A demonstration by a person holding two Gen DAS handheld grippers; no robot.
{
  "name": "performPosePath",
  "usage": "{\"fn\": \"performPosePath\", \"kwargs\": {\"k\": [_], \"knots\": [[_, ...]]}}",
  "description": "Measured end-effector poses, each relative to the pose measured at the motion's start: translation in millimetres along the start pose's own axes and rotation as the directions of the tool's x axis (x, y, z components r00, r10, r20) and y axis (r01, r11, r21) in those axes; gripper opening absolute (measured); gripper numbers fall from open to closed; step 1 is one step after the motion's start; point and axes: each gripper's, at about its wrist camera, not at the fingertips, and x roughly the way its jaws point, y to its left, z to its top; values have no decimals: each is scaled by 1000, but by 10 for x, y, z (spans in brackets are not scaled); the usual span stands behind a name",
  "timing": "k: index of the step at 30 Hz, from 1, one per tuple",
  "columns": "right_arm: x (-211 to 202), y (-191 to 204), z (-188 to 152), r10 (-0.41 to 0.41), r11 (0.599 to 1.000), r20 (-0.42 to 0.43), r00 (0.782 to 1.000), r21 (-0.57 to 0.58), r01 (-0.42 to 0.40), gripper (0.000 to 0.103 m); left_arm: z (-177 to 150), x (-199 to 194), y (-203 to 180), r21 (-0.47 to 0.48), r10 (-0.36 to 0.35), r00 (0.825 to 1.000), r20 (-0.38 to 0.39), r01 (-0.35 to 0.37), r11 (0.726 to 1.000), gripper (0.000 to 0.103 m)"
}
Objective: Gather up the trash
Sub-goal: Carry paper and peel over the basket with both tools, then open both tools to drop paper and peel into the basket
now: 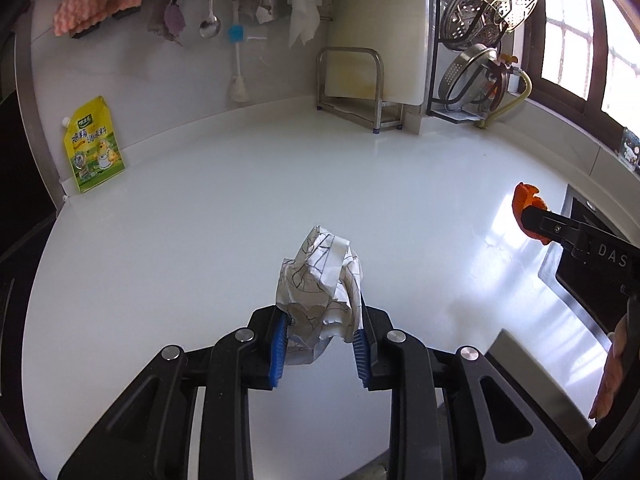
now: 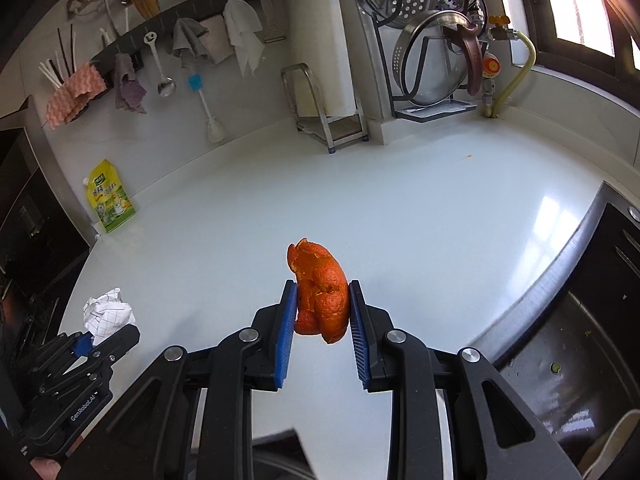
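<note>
a: item one, nearest. left gripper (image 1: 320,334), clenched on the paper wad (image 1: 320,284). wad sits between the blue pads (image 1: 280,344), its lower part pinched, its top poking out past the tips, lifted clear of the tabletop (image 1: 200,220).

b: handling?

a: judged light and soft, crushable. it gives under pressure, so a hold low across the bulk, as now, looks safest; a loose flap alone could tear or slide out.

b: item two.

a: right gripper (image 2: 322,312), clenched on the peel (image 2: 320,300). orange, curled, held upright between the pads, also off the tabletop. from the left wrist view it shows at the far right, well apart from the wad.

b: handling?

a: judged light, leathery, a little springy; the skin may be slick on the outside and it can split along the torn edges. grip across the thick folded middle, not the thin rim.

b: further out?

a: sink (image 2: 560,340) at the right, just beside the tabletop edge, a few green specks in it. no bin seen in either view.

b: far end?

a: yellow pouch (image 1: 95,144) leaning on the wall at the left. metal rack (image 1: 352,88) with a cutting board (image 1: 380,20) behind it. steamer trays (image 1: 496,4) and a lid on a stand by the window. rail (image 2: 180,20) above with cloths, a spoon (image 1: 210,0) and a brush (image 1: 237,60) hanging.

b: task status?

a: both pieces in hand; drop-off not yet done, place unknown.
</note>
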Motion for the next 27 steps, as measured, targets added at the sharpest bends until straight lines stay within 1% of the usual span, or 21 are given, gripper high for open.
{"fn": "performPosePath", "kwargs": {"k": [3, 8, 12, 15, 18, 27], "knots": [[-354, 151, -287, 12, 1000, 17, 1000, 8, -12, 25, -207, -205, 7, 1, -2, 1000, 3, 2, 1000, 27], [-842, 305, -830, 21, 999, 27, 999, 42, -22, 25, -537, -540, -29, 7, -34, 999, 2, 34, 999, 27], [-1077, 352, -1281, -29, 999, 8, 1000, 30, 29, 25, -817, -720, -79, -1, -48, 999, -11, 48, 999, 27], [-1143, 336, -1544, -31, 999, -34, 999, 36, 32, 25, -1003, -804, -157, 10, -56, 998, -19, 57, 998, 27], [-1186, 332, -1733, -47, 998, -67, 997, 29, 49, 25, -1139, -848, -238, 20, -63, 998, -27, 64, 998, 27], [-1124, 293, -2045, -48, 998, -146, 988, 19, 52, 25, -1370, -776, -407, 10, -100, 991, -90, 102, 995, 31]]}}
